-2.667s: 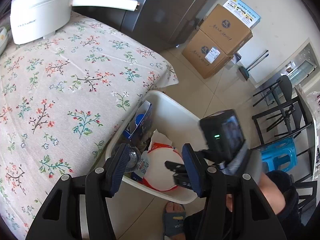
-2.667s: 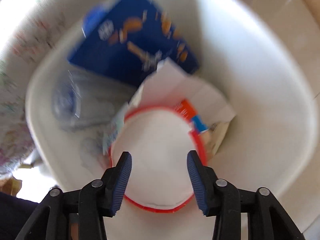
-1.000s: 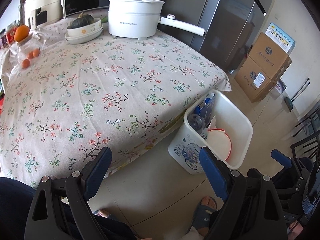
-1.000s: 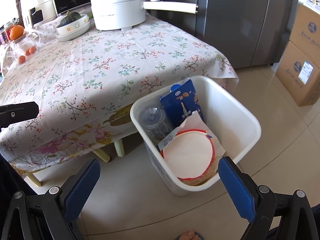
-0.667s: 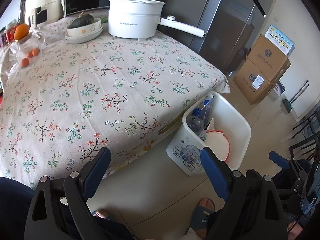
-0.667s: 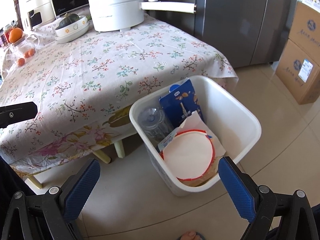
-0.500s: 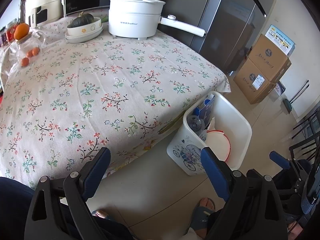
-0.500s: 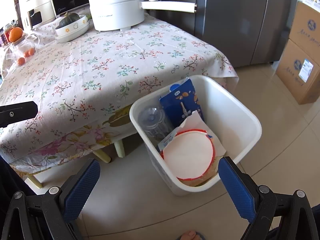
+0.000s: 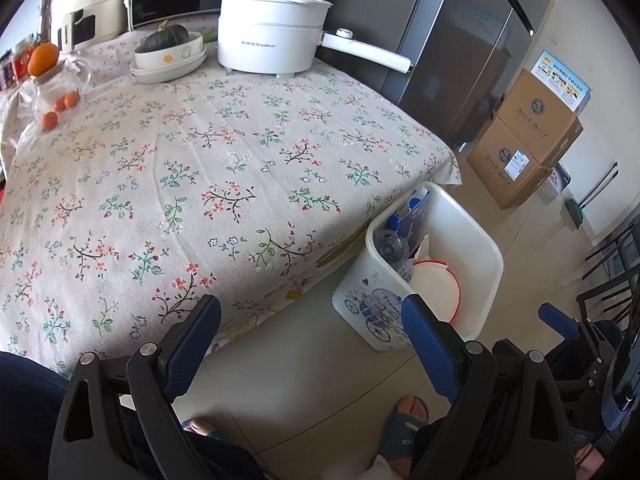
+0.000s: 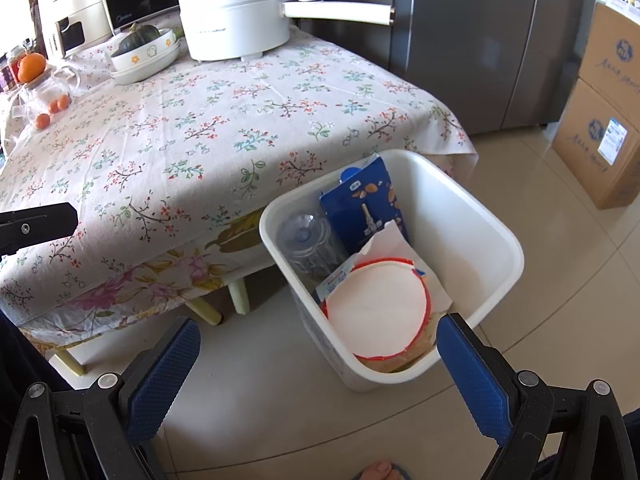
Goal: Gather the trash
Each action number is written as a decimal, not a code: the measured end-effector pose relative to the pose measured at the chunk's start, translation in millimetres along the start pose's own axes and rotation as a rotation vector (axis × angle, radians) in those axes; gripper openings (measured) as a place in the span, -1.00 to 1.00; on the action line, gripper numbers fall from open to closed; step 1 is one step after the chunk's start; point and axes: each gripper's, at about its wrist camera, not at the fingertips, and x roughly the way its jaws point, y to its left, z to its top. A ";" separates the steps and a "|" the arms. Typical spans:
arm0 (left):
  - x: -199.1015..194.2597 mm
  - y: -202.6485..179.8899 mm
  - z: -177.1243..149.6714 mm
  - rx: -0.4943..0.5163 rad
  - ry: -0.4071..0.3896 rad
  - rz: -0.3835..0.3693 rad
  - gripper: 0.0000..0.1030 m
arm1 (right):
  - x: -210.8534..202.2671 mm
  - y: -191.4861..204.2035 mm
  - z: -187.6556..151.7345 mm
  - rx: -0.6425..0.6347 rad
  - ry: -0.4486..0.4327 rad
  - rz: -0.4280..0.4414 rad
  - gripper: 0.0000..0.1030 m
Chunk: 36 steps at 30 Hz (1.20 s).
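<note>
In the left wrist view, the left gripper (image 9: 310, 342) is being held wide open at the bottom of the frame, with nothing between its blue pads (image 9: 192, 346). The white bin (image 9: 486, 240) is being seen at the right of the middle, standing on the tiled floor (image 9: 304, 380) just beside the corner of the desk (image 9: 200, 168). Inside the bin a round white lid with a red rim (image 9: 436, 284), a blue carton (image 9: 416, 212) and a clear plastic bottle (image 9: 390, 242) are being kept. The desk, covered with a flowered cloth, is filling the left and middle part. At the upper middle a white electric pot (image 9: 272, 36) is being shown, and a bowl with a dark pumpkin (image 9: 168, 46) just to its left. Cardboard boxes (image 9: 524, 140) are being stacked at the right. A foot in a slipper (image 9: 406, 424) is being seen at the bottom.

In the right wrist view, the right gripper (image 10: 318, 368) is also being held wide open and empty at the bottom of the frame. The white bin (image 10: 500, 240) is being seen in the lower middle, above and between the gripper's fingers and apart from them. The round lid (image 10: 376, 308) is lying on top of white paper (image 10: 390, 244); the blue carton (image 10: 364, 204) is leaning behind it, and the clear bottle (image 10: 306, 240) is standing at its left. The desk (image 10: 200, 128) is taking the upper left, with the pot (image 10: 236, 12) at the top.
</note>
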 end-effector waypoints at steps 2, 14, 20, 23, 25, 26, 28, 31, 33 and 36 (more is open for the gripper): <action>0.1 0.0 0.0 -0.001 -0.001 -0.001 0.81 | 0.0 0.1 0.0 0.000 0.000 0.001 0.90; 2.2 0.1 -0.6 0.001 0.007 -0.012 0.81 | -0.1 -0.4 0.7 0.002 -0.001 0.001 0.90; 2.9 -0.8 -0.7 0.005 0.009 -0.012 0.81 | -0.3 -0.2 0.7 0.002 -0.001 0.001 0.90; 2.9 -1.1 -0.7 0.004 0.008 -0.012 0.81 | -0.4 -0.1 0.6 0.004 -0.001 0.001 0.90; 2.9 -1.1 -0.7 0.004 0.009 -0.012 0.81 | -0.4 -0.2 0.7 0.004 -0.001 0.001 0.90; 2.8 -1.2 -0.7 0.004 0.009 -0.012 0.81 | -0.3 -0.3 0.7 0.003 -0.001 0.001 0.90; 2.9 -1.4 -0.6 0.005 0.008 -0.012 0.81 | -0.3 -0.3 0.9 0.002 -0.001 0.001 0.90; 2.8 -1.4 -0.6 0.004 0.008 -0.011 0.81 | -0.4 -0.2 0.8 0.002 -0.001 0.001 0.90; 2.7 -1.3 -0.5 0.003 0.008 -0.011 0.81 | -0.5 -0.1 0.8 0.002 0.000 0.001 0.90; 2.8 -1.5 -0.5 0.002 0.004 -0.010 0.81 | -0.5 0.0 0.7 0.003 -0.001 0.001 0.90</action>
